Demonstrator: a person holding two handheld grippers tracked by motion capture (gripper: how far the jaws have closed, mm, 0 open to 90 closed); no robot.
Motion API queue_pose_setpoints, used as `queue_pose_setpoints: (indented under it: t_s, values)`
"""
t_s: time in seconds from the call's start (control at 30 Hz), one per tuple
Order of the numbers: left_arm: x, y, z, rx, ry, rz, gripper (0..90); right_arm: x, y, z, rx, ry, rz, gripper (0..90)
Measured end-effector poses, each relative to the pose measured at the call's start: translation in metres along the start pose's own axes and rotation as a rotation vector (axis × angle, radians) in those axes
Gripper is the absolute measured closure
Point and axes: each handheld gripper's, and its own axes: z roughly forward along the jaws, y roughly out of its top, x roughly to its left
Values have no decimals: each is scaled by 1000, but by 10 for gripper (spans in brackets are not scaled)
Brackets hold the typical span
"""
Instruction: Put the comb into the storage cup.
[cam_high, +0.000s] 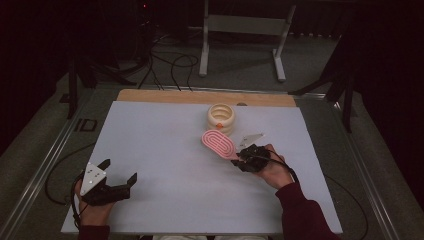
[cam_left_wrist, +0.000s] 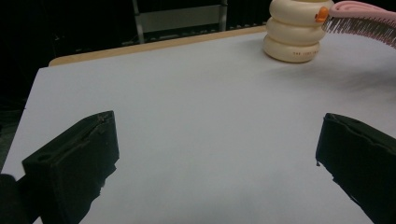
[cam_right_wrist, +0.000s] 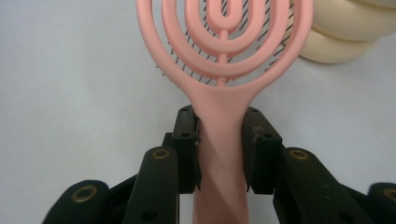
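A: Any writing to read?
B: A small line of print on the cream ringed holder (cam_left_wrist: 293, 32), too small to make out.
A: And the hands?
B: The right tool (cam_right_wrist: 221, 140) is clenched on the pink brush (cam_high: 218, 143) handle, holding it up just before the holder near the worktop's (cam_high: 165, 150) far edge. The left tool (cam_high: 119, 172) lies released near the front left corner.

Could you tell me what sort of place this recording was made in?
Probably a lab or recording studio: a white-covered table stands in a dark room, with loose cables and a metal stand on the grey floor beyond it.
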Motion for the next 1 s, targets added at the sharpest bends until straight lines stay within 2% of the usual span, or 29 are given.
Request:
queue_pose_setpoints:
  t_s: [0.13,0.4,0.53,0.77,1.0]
  values:
    - [0,6,2,17,1,-2,0,-1,1,-2,-12,-10,0,699]
    - [-4,20,10,49,-1,-1,0,-2,2,-11,-72,-56,20,699]
    - [-5,25,14,49,-13,-6,0,-1,3,-13,-93,-76,24,699]
    - [-14,40,23,50,-28,11,0,2,7,-12,-116,-88,27,699]
    - [-22,53,32,45,-63,16,0,5,10,-12,-145,-100,30,699]
